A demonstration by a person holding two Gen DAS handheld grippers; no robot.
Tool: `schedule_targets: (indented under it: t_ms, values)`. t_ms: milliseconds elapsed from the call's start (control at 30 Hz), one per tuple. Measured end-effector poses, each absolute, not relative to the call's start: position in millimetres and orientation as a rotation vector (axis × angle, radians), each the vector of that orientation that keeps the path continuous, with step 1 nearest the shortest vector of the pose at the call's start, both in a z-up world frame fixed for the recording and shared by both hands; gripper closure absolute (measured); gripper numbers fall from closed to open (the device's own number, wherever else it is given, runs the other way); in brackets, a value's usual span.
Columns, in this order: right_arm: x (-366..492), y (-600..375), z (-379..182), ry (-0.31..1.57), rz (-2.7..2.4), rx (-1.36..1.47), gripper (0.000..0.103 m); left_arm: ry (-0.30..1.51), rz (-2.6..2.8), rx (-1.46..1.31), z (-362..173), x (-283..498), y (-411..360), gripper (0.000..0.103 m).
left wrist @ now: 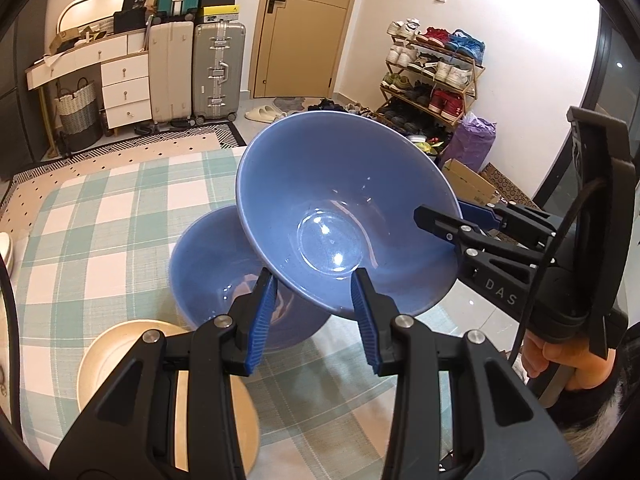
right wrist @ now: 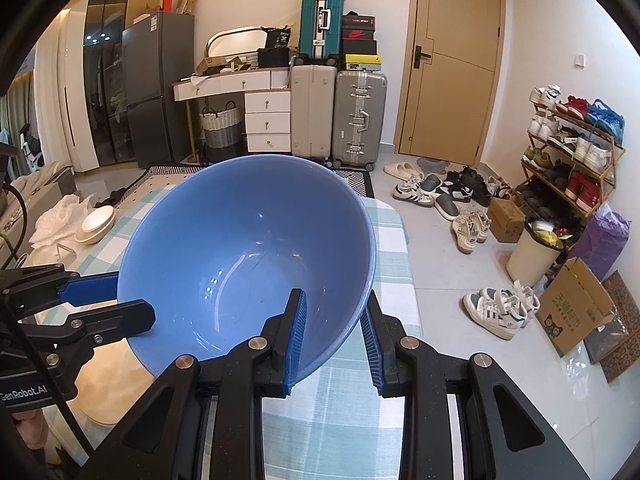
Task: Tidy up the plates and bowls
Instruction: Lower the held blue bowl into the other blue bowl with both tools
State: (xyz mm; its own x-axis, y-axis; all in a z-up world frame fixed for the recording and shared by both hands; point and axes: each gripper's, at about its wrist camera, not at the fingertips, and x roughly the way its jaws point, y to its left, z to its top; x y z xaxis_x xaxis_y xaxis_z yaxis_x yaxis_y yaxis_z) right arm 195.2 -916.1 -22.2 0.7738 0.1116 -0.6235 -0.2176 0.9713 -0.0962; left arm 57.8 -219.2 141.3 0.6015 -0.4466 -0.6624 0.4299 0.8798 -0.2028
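I have 2 blue bowls in play: the upper bowl is lifted and tilted, its base hanging over the lower bowl, which sits on the checked table. My right gripper has its jaws pinching the upper bowl's rim, 1 pad inside the wall and 1 outside. My left gripper sits at the near rim of the same bowl; from its own camera the rim seems to pass between the jaws, but I cannot tell whether the pads actually press on it. A cream plate lies just beside the lower bowl, partly under my left gripper, and a small stack of cream dishes waits at the far end of the table. I judge this as the stacking step, mid-carry. Next I need to level the upper bowl, centre it over the lower 1, ease it down until it nests, then spread the jaws.
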Motion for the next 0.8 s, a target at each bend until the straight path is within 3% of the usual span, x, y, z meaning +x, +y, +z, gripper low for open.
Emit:
schedule_targets:
  t_ms: [800]
  values:
    - [242.9,-864.8,-56.1,0.729,0.246,-0.205,0.075,0.834,-0.432,-0.053,120.4,103.0,-183.0,0.068]
